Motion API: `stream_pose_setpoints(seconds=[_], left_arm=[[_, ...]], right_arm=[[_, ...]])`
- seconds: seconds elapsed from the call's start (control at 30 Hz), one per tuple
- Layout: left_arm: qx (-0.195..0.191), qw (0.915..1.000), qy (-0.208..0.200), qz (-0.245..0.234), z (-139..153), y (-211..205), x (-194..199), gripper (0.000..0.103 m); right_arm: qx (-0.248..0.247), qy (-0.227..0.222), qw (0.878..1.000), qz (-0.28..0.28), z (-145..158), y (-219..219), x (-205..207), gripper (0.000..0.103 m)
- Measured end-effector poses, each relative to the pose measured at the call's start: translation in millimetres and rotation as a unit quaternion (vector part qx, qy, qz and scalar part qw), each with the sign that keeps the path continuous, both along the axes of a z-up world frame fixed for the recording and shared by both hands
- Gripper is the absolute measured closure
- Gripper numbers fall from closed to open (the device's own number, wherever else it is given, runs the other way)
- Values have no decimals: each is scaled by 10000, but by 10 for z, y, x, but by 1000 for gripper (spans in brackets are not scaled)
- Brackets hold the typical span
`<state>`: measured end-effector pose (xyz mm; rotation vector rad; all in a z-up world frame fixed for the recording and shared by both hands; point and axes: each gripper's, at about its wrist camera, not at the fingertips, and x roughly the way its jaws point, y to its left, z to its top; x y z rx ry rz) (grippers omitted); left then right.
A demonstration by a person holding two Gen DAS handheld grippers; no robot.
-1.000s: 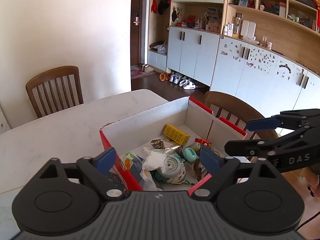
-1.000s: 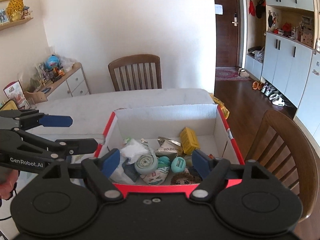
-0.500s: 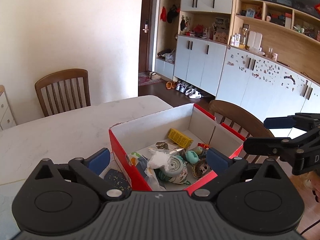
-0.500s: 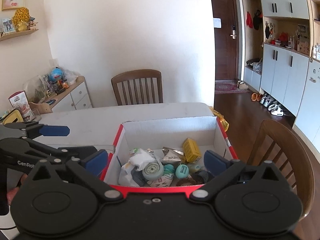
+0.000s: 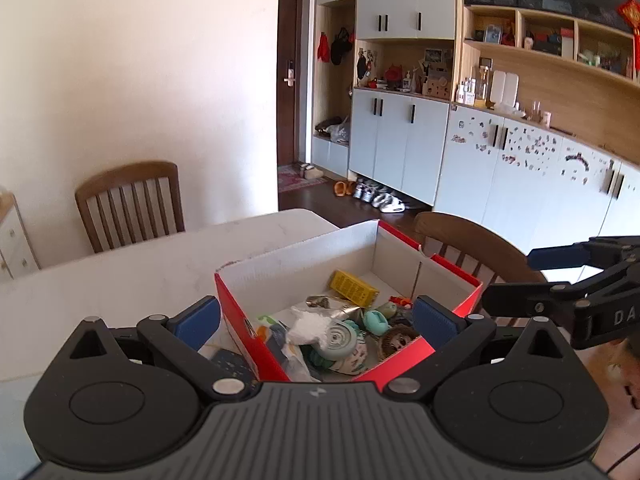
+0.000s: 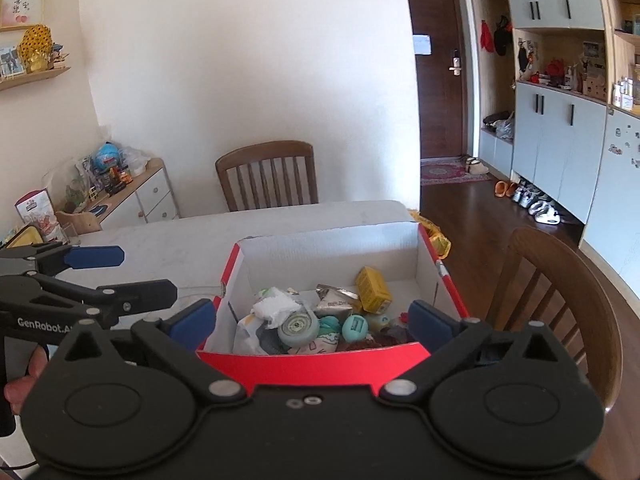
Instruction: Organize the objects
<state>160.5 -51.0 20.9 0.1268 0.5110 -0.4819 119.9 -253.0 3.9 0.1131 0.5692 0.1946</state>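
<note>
box [image 6: 328, 364] bottom — buried (under clutter)

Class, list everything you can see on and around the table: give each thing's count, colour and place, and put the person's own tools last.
box: one, red outside, white inside, on table
table: one, white, under box
yellow carton: one, in box, far right
foil packet: one, silver, mid-box
tape roll: one, grey-green, near front
chairs: two, brown, far side and right
left gripper: one, black, blue pads, open
right gripper: one, same, open
</note>
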Motion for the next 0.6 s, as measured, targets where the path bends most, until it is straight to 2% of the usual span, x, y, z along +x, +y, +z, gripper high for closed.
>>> stream_pose_setpoints(seconds=[0.13,0.6], left_arm=[[31,9999,-130,-74,3,-49,-46,0],[72,9998,-73,-198,-59,-138,-1,0]], right_arm=[[88,43,9999,-68,-32,-40,-27,1],[135,175,9993,-297,-108,-127,-57,1]])
